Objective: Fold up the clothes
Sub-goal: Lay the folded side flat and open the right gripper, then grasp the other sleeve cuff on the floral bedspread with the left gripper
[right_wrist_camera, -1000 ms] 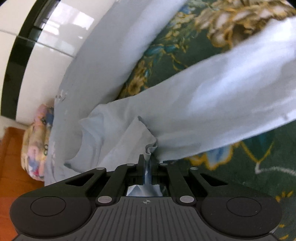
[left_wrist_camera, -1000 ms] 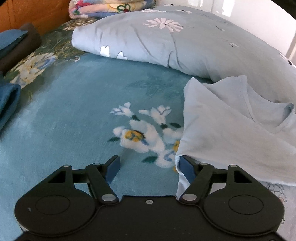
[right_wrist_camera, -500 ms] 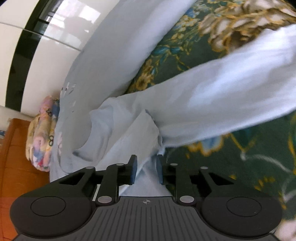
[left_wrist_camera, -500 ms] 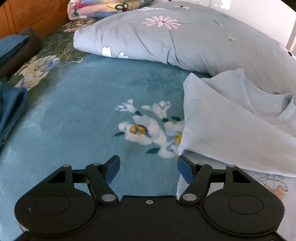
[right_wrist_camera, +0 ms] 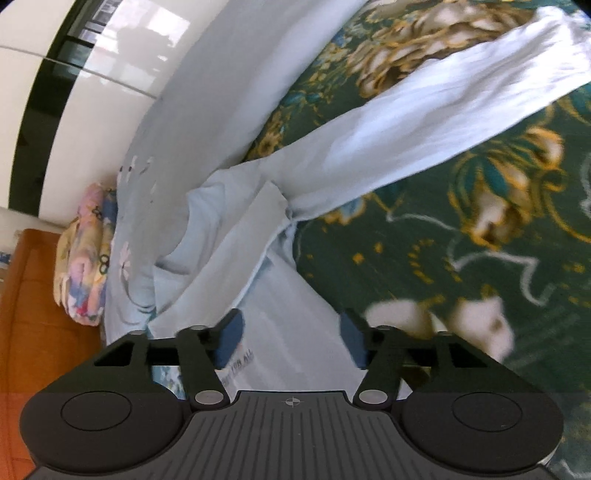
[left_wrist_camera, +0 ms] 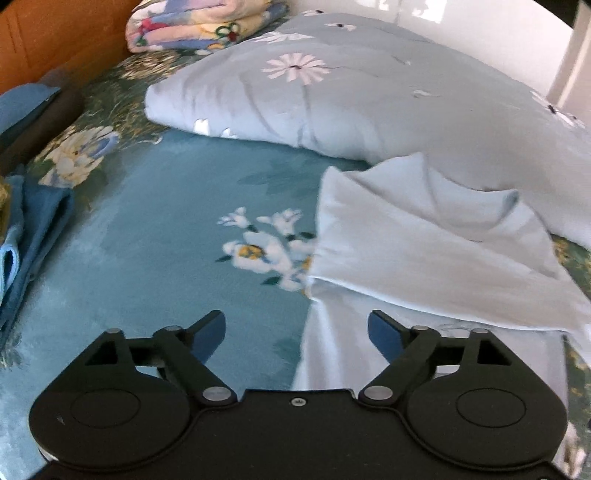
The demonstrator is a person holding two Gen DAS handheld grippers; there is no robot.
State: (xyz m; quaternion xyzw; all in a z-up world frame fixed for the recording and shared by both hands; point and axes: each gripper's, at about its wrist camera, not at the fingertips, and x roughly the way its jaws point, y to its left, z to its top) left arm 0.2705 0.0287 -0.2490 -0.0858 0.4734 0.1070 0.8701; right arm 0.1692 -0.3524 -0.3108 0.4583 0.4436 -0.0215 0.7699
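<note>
A pale blue long-sleeved shirt [left_wrist_camera: 424, 251] lies on the flowered bedspread, one side folded over its body. My left gripper [left_wrist_camera: 297, 328] hangs above the shirt's left edge, jaws wide and still opening, nothing between the pads. In the right wrist view the same shirt [right_wrist_camera: 295, 302] lies below my right gripper [right_wrist_camera: 291, 332], whose jaws are opening; the cloth is under them, not pinched. One sleeve [right_wrist_camera: 424, 122] stretches out to the upper right across the bedspread.
A grey-blue flowered duvet [left_wrist_camera: 351, 96] is bunched behind the shirt. A folded colourful blanket [left_wrist_camera: 199, 22] sits by the orange headboard [left_wrist_camera: 55, 40]. Blue folded clothes [left_wrist_camera: 26, 236] lie at the left. A white glossy wardrobe [right_wrist_camera: 92, 92] stands beyond the bed.
My right gripper let go of the shirt fold it pinched, opened and drew back and up. My left gripper widened and rose away from the shirt's edge.
</note>
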